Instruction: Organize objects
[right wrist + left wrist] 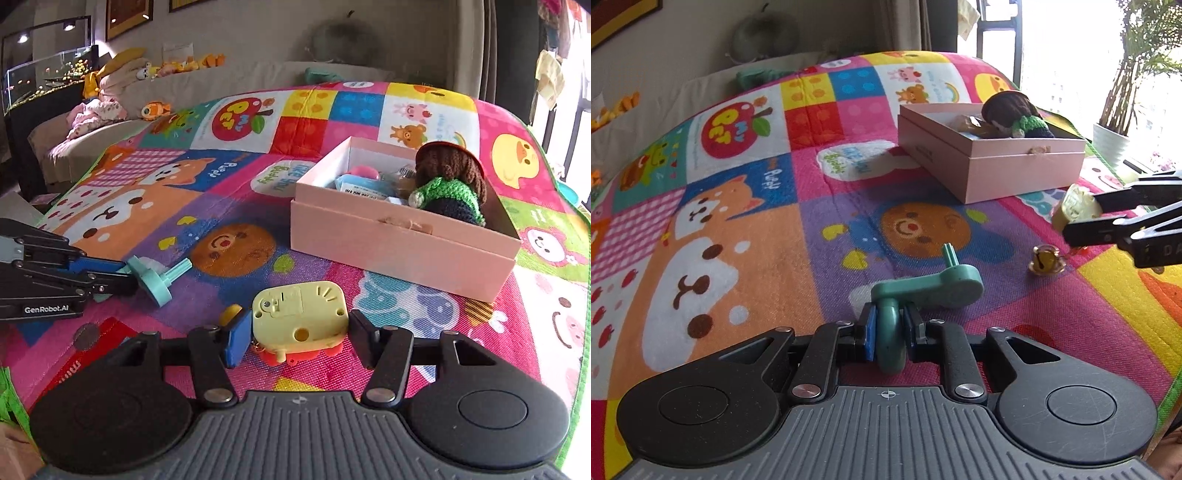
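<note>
My left gripper [890, 326] is shut on a teal plastic crank toy [925, 286], held just above the play mat; it also shows at the left of the right wrist view [155, 277]. My right gripper [295, 332] is shut on a pale yellow toy box with a red charm [300, 317]; in the left wrist view it is at the right edge [1075, 210]. An open pink box [399, 236] [993, 162] stands ahead, holding a crocheted doll [448, 184] [1015, 116] and small items.
A small gold bell charm [1046, 260] lies on the colourful play mat [757, 229] between the grippers. A sofa with plush toys [110, 103] lies beyond the mat. A fish tank [48, 74] is at the far left; a potted plant [1115, 122] stands by the window.
</note>
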Available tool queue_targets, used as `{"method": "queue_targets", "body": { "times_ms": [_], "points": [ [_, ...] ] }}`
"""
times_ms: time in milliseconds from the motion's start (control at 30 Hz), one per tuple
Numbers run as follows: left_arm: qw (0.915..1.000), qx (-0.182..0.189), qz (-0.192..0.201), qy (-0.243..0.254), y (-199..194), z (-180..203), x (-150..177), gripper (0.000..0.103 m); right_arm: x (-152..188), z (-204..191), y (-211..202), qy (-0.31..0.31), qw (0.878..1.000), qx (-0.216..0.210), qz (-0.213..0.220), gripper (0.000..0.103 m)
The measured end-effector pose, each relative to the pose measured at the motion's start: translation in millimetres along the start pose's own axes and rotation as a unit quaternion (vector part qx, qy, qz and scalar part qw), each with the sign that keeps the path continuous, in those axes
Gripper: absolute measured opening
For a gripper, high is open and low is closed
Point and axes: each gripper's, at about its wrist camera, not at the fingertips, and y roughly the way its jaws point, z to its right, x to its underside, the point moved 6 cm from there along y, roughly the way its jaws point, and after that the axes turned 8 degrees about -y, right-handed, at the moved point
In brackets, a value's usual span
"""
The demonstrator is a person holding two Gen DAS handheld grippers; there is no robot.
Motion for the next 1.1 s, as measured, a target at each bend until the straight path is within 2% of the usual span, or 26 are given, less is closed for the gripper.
{"method": "queue_targets", "body": {
  "times_ms": [233, 400, 600, 633, 667, 833, 933, 1000, 1067, 1100],
  "points": [
    [1.0000, -0.006, -0.001, -0.002, -0.6, 1.4, 0.2, 0.018, -12.2, 4.6, -52.2, -0.007, 0.999, 0.020, 0.049, 0.056],
    [0.9989, 0.003, 0.022, 0.041, -22.0, 16.0, -9.5, 0.018, -19.0, 9.5, -80.4, -0.006, 0.996, 0.032, 0.082, 0.056],
    [0.9901, 0.000, 0.085, 0.112, -46.2, 42.3, -67.8, 0.015, -18.9, 23.5, -96.5, 0.009, 0.993, 0.040, 0.110, 0.056],
    [0.9889, 0.004, 0.093, 0.117, -46.6, 46.6, -79.5, 0.015, -17.9, 26.2, -97.4, 0.014, 0.993, 0.041, 0.113, 0.056],
    [0.9878, 0.009, 0.100, 0.119, -46.8, 50.5, -91.2, 0.008, -16.4, 28.6, -98.1, 0.018, 0.992, 0.041, 0.115, 0.056],
    [0.9774, 0.015, 0.155, 0.143, -33.5, 83.3, -168.1, 0.008, -6.5, 42.2, -94.4, 0.039, 0.992, 0.044, 0.111, 0.056],
    [0.9763, 0.039, 0.175, 0.121, -17.4, 103.2, -216.1, 0.008, -1.2, 49.9, -89.3, 0.052, 0.992, 0.050, 0.104, 0.056],
    [0.9781, 0.066, 0.174, 0.093, -7.7, 109.3, -236.6, 0.010, 2.1, 54.9, -86.6, 0.064, 0.991, 0.056, 0.100, 0.056],
    [0.9808, 0.107, 0.150, 0.064, -0.8, 107.9, -239.7, 0.012, 7.0, 59.2, -85.0, 0.074, 0.991, 0.055, 0.097, 0.056],
    [0.9819, 0.116, 0.138, 0.058, 0.8, 104.8, -234.2, 0.013, 9.5, 60.5, -84.0, 0.078, 0.991, 0.055, 0.095, 0.056]
  ]
}}
